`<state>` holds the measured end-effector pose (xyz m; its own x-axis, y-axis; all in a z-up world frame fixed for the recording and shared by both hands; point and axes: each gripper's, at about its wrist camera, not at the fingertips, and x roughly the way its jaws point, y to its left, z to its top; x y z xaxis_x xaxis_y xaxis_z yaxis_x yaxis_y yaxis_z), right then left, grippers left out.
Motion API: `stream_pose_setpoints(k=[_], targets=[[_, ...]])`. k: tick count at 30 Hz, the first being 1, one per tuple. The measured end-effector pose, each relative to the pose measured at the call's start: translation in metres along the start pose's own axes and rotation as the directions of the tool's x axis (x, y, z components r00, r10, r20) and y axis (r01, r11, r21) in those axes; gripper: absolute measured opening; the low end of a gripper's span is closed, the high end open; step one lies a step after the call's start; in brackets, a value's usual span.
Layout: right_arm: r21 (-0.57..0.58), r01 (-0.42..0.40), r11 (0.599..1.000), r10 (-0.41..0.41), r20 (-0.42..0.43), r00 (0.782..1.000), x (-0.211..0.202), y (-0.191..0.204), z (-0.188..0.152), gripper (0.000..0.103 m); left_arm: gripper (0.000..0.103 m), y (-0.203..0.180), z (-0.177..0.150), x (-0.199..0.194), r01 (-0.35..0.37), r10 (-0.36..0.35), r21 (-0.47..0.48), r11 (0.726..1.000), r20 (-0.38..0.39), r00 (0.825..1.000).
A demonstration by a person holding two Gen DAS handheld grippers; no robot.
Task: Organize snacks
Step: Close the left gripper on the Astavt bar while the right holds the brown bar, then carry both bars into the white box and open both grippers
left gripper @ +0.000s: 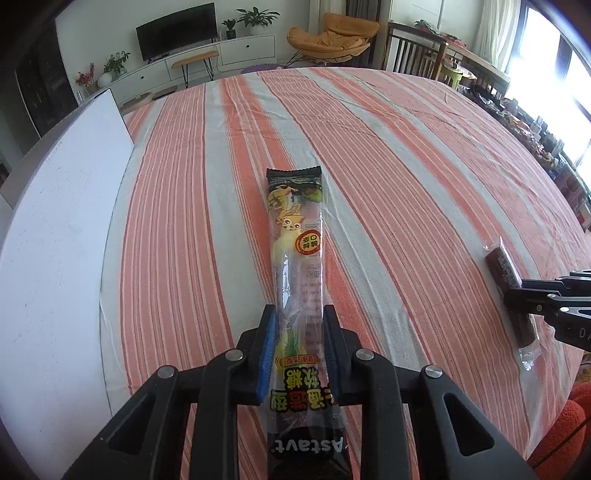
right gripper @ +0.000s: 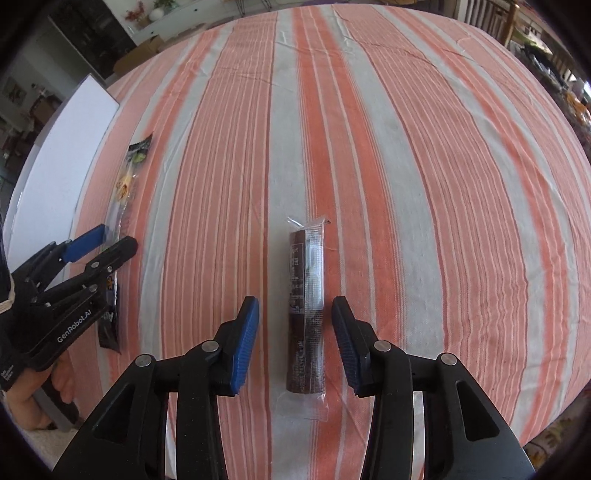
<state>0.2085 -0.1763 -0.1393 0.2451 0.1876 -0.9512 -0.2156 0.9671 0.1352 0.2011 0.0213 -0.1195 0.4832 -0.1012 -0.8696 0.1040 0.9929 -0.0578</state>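
A long clear gummy candy packet (left gripper: pixel 295 229) with a cartoon print lies lengthwise on the striped tablecloth (left gripper: pixel 388 147). My left gripper (left gripper: pixel 299 314) is shut on its near half, blue pads pressing both sides. In the right wrist view the same packet (right gripper: pixel 129 173) runs away from the left gripper (right gripper: pixel 114 238). A brown bar in clear wrap (right gripper: pixel 306 266) lies between the fingers of my right gripper (right gripper: pixel 295 306), which is open with a gap on each side. From the left wrist view, the bar (left gripper: pixel 506 273) sits at the far right under the right gripper (left gripper: pixel 515 299).
A white board (left gripper: pixel 55 240) lies along the table's left edge, also seen as the white board (right gripper: pixel 55 147). A gloved hand (right gripper: pixel 22 398) holds the left gripper. Beyond the table stand a TV unit (left gripper: pixel 177 33), an orange chair (left gripper: pixel 332 37) and cluttered shelves (left gripper: pixel 546 147).
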Motion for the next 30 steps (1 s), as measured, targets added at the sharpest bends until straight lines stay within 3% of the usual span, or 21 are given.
stream_pose_setpoints(k=[5,9,13,17,20,24,27,30], targets=[[0.009,-0.043,0.999,0.042,0.023,0.999,-0.018,0.0,-0.015,0.019,0.013,0.014,-0.023,-0.034,0.107,-0.103,-0.059,0.992,0.069,0.992],[0.002,-0.081,0.997,0.081,0.075,0.994,-0.046,0.005,-0.022,0.019,0.013,0.024,-0.036,-0.07,0.204,-0.188,-0.126,0.971,0.129,0.974],[-0.028,-0.126,0.992,0.128,0.124,0.984,-0.075,0.022,-0.022,0.019,0.013,0.036,-0.038,-0.118,0.279,-0.245,-0.152,0.948,0.209,0.947],[-0.074,-0.203,0.976,0.213,0.169,0.962,-0.106,0.054,-0.021,0.019,0.013,0.064,-0.041,-0.181,0.335,-0.271,-0.168,0.927,0.317,0.909],[-0.138,-0.289,0.947,0.312,0.189,0.931,-0.126,0.103,-0.013,0.019,0.013,0.099,-0.046,-0.225,0.302,-0.21,-0.188,0.935,0.393,0.895],[-0.232,-0.416,0.879,0.458,0.169,0.873,-0.146,0.174,-0.006,0.019,0.013,0.161,-0.061,-0.256,0.153,-0.026,-0.269,0.951,0.424,0.905],[-0.317,-0.468,0.825,0.526,0.125,0.842,-0.149,0.233,-0.007,0.019,0.013,0.216,-0.079,-0.25,0.049,0.099,-0.372,0.927,0.368,0.925],[-0.393,-0.471,0.79,0.54,0.084,0.837,-0.138,0.284,-0.015,0.019,0.015,0.251,-0.101,-0.23,-0.062,0.198,-0.424,0.903,0.286,0.938]])
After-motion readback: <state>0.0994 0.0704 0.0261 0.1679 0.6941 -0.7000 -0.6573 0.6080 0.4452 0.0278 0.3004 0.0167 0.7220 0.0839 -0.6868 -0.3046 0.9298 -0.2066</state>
